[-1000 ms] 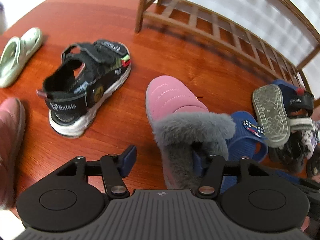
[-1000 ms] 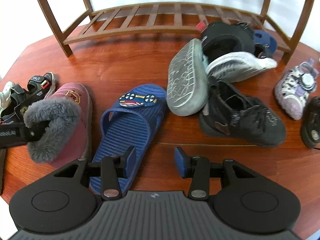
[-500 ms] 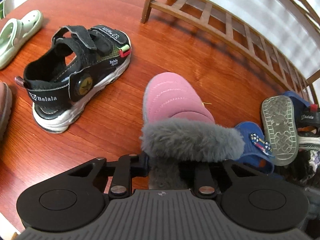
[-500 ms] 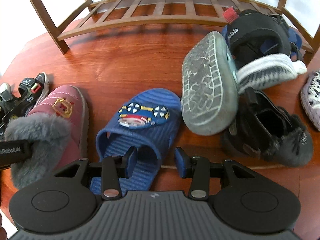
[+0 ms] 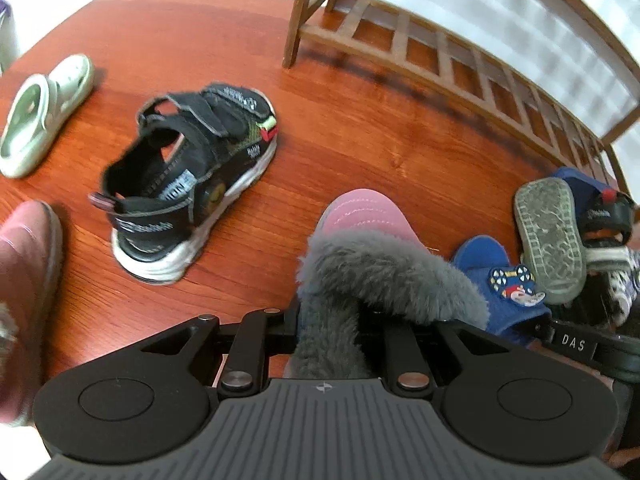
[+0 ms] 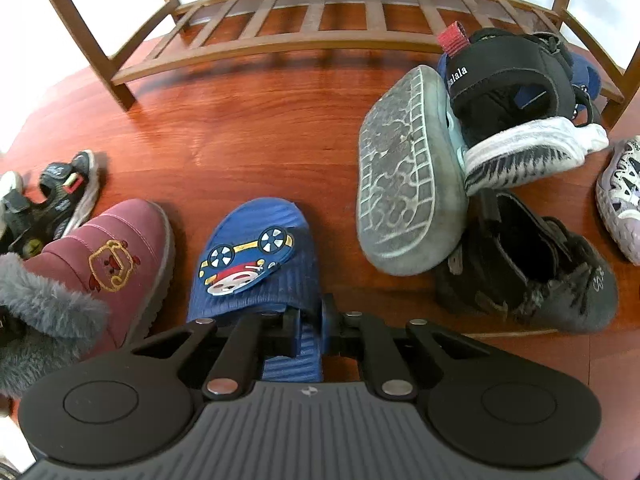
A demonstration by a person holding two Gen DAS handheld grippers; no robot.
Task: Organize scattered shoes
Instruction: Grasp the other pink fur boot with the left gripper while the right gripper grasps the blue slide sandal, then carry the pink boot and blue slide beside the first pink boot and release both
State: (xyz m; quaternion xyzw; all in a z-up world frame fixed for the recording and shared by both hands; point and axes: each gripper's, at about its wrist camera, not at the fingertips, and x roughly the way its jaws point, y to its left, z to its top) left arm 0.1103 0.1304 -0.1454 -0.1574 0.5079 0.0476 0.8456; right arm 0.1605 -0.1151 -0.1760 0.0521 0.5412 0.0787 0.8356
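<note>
left gripper (image 5: 334, 330): fingers drawn in tight on the grey fur cuff of the pink boot (image 5: 366, 216), at 6 o'clock in the left wrist view; the fingertips themselves are buried in the fur.
pink boot: toe points to 12 o'clock, sole side toward the red-brown wooden floor (image 5: 360, 140); i cannot tell if it touches the floor. in the right wrist view it sits at 8 o'clock, with a yellow stitched emblem on its side.
right gripper (image 6: 310, 330): fingers pinched close on the right edge of the blue slipper (image 6: 260, 276), near its heel end, at 6 o'clock in the right wrist view.
blue slipper: lies flat on the floor, toe toward 12 o'clock, a cartoon car patch across its strap; just beside the pink boot.
black sandal (image 5: 192, 184): upright on the floor at 10 o'clock in the left wrist view, apart from the boot.
pale green slipper (image 5: 40, 112): at 9 o'clock, near the far left edge.
second pink boot (image 5: 24, 280): partly in view at 8 o'clock.
shoe pile: at 2 o'clock in the right wrist view, a shoe tipped up showing its grey sole (image 6: 404, 176), leaning on a black strap sandal with a white sole (image 6: 516, 92); a black fur-lined shoe (image 6: 536, 276) lies under them.
patterned white sneaker (image 6: 624, 196): at 3 o'clock, cut by the edge.
wooden shoe rack (image 6: 320, 20): slatted, at 12 o'clock, its shelf bare where visible.
</note>
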